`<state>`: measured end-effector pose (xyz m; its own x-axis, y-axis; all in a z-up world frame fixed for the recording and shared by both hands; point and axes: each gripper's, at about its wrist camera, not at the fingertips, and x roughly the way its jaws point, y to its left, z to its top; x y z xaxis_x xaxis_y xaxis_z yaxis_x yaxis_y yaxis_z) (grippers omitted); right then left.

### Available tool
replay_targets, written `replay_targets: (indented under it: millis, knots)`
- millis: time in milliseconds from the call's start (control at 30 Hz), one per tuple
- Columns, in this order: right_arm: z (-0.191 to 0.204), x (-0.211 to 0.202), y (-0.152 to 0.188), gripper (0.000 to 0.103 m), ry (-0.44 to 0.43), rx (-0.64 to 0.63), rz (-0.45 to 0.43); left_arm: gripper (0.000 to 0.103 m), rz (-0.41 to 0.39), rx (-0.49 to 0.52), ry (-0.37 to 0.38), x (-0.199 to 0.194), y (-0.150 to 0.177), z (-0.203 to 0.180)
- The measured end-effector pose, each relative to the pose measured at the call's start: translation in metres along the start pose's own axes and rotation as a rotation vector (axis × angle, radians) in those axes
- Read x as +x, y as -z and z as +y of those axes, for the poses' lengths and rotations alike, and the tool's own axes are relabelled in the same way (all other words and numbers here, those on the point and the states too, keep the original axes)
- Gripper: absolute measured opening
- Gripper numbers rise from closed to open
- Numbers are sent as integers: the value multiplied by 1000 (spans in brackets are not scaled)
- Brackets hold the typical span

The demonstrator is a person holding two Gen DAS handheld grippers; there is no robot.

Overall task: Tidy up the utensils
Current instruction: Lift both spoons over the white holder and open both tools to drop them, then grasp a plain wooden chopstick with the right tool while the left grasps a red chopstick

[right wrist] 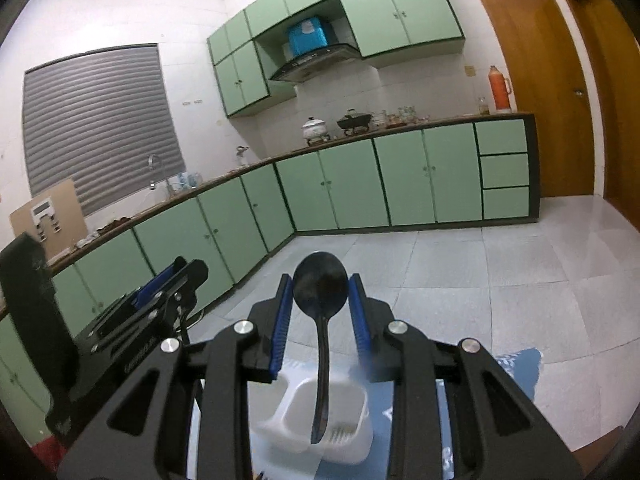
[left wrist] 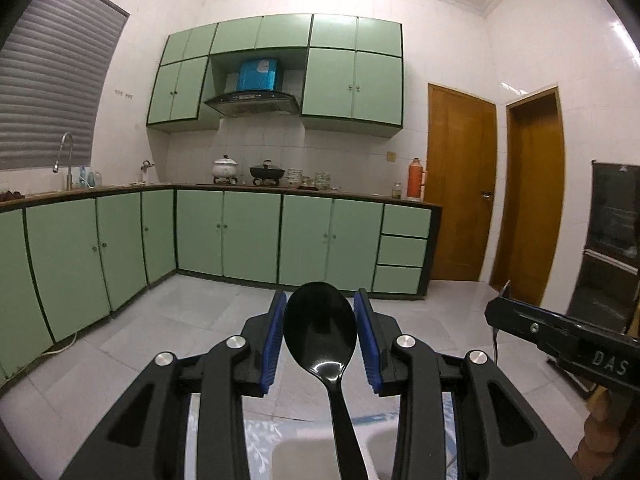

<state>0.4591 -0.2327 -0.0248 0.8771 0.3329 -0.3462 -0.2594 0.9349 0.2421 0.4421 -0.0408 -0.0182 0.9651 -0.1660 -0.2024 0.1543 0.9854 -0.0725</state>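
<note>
Spoons stand bowl-up—one black spoon [left wrist: 320, 332] clamped in the left gripper [left wrist: 320, 340], another black spoon [right wrist: 320, 286] in the right gripper [right wrist: 320, 308]—handles trailing toward six o'clock, likely for dropping into the white caddy [right wrist: 352, 416].

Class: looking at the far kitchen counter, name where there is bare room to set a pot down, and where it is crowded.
Bare: the counter stretch between the faucet and the white pot. Crowded: from the white pot past the black pot and stacked bowls to the orange thermos.
</note>
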Motion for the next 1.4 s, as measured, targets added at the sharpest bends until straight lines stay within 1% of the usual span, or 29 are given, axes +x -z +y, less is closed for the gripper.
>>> replay_targets:
  millis: [67, 200, 367, 467, 533, 600, 700, 733, 767, 800, 833, 867, 900, 933, 967, 1000, 1100, 1133, 1233, 1300, 1333, 1400]
  knots:
    - [-3, 23, 3, 27, 25, -6, 15, 34, 13, 15, -19, 18, 9, 1]
    - [-10, 54, 21, 27, 45, 6, 68, 34, 77, 7, -40, 43, 31, 7]
    - [-14, 67, 48, 27, 31, 20, 131, 35, 140, -12, -33, 50, 56, 13]
    - [-16, 70, 60, 28, 13, 38, 171, 35, 165, -18, -23, 50, 64, 15]
    - [-17, 67, 66, 30, 9, 50, 181, 36, 177, -26, -20, 46, 67, 16]
    - [-16, 59, 71, 32, 9, 54, 180, 40, 177, -31, -18, 40, 68, 18]
    - [-15, 45, 70, 35, 19, 54, 168, 44, 167, -35, -15, 28, 65, 20]
    - [-15, 38, 70, 36, 23, 58, 159, 46, 160, -36, -15, 20, 63, 21]
    - [-16, 31, 69, 39, 26, 60, 152, 48, 158, -39, -17, 16, 60, 22]
    - [-15, 20, 70, 45, 31, 63, 138, 51, 158, -39, -20, 11, 59, 23]
    - [-14, 9, 71, 49, 35, 64, 126, 54, 160, -37, -23, 2, 57, 24]
    - [-14, -1, 73, 57, 45, 62, 120, 56, 162, -36, -27, -7, 56, 23]
    - [-15, -10, 77, 65, 55, 59, 116, 60, 172, -31, -32, -18, 57, 23]
    - [-13, -25, 83, 70, 67, 57, 111, 65, 179, -30, -28, -27, 57, 24]
    - [-14, -34, 85, 79, 67, 61, 109, 68, 186, -30, -26, -38, 60, 23]
    - [-14, -45, 92, 86, 66, 65, 108, 72, 198, -27, -25, -48, 63, 23]
    - [-9, -80, 122, 90, 67, 74, 135, 80, 245, -14, -11, -82, 80, 24]
    - [-6, -91, 135, 91, 69, 72, 157, 81, 270, -20, -7, -94, 89, 24]
    - [1, -117, 167, 91, 94, 63, 208, 81, 348, -24, 10, -123, 116, 25]
    - [6, -131, 187, 91, 103, 76, 239, 81, 400, -3, -7, -142, 137, 23]
    - [10, -140, 201, 91, 102, 86, 258, 81, 414, -5, -9, -150, 144, 22]
    - [19, -154, 218, 91, 123, 81, 264, 81, 449, -14, -5, -165, 161, 21]
